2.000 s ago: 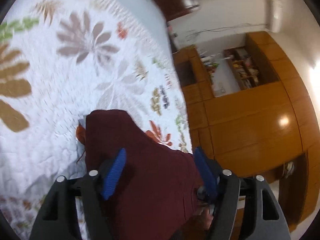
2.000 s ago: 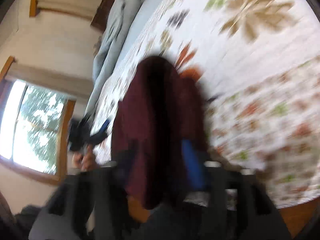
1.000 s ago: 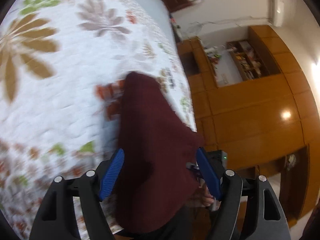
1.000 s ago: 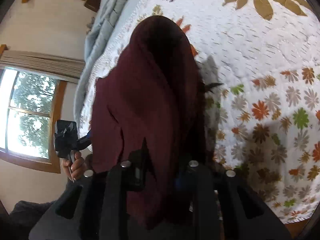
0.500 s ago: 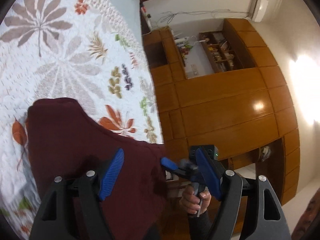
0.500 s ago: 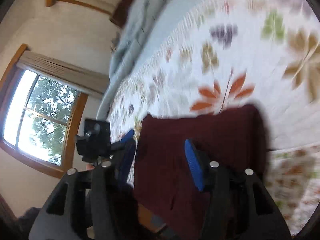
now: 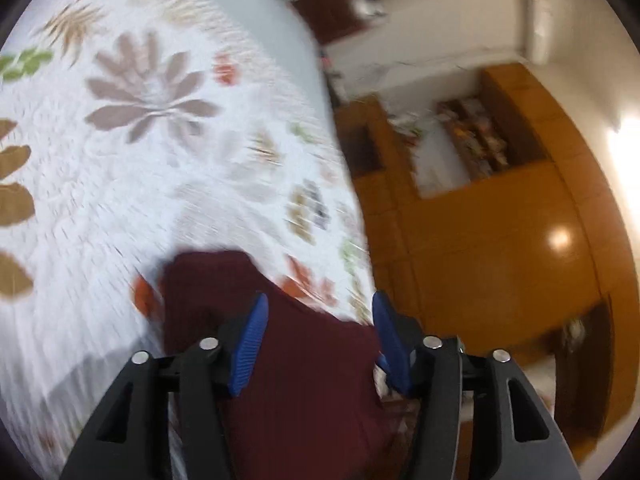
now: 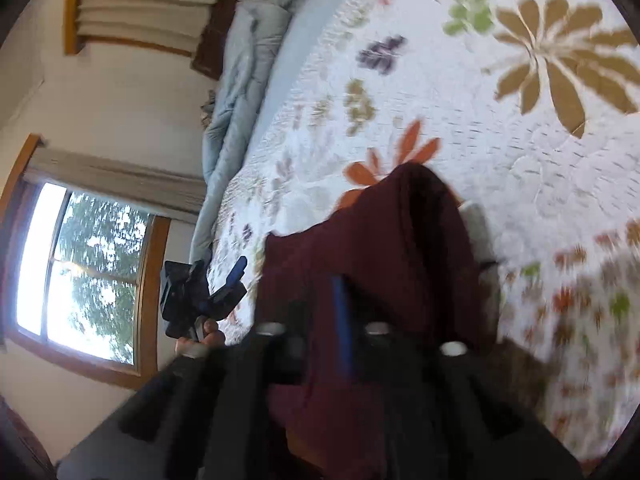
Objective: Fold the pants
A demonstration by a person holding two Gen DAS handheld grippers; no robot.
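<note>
Dark maroon pants [image 7: 304, 364] lie folded at the near edge of a bed with a white floral quilt [image 7: 132, 168]. My left gripper [image 7: 318, 338] hangs over them with its blue pads wide apart and nothing between them. In the right wrist view the pants [image 8: 384, 248] rise in a bunched hump that drapes over my right gripper [image 8: 344, 320]. One blue pad [image 8: 342, 320] shows, pressed into the cloth, and the jaws look closed on it. The left gripper also shows in the right wrist view [image 8: 224, 284], held beside the bed's edge, open.
An orange wooden wardrobe [image 7: 500, 248] with shelves stands past the bed's right side. A light blue blanket [image 8: 248, 52] lies bunched at the head of the bed. A window [image 8: 84, 280] fills the wall on the left.
My right gripper was open over the flat pants half a second ago; now it is closed in the cloth, which rises bunched. My left gripper has swung back over the pants, still open.
</note>
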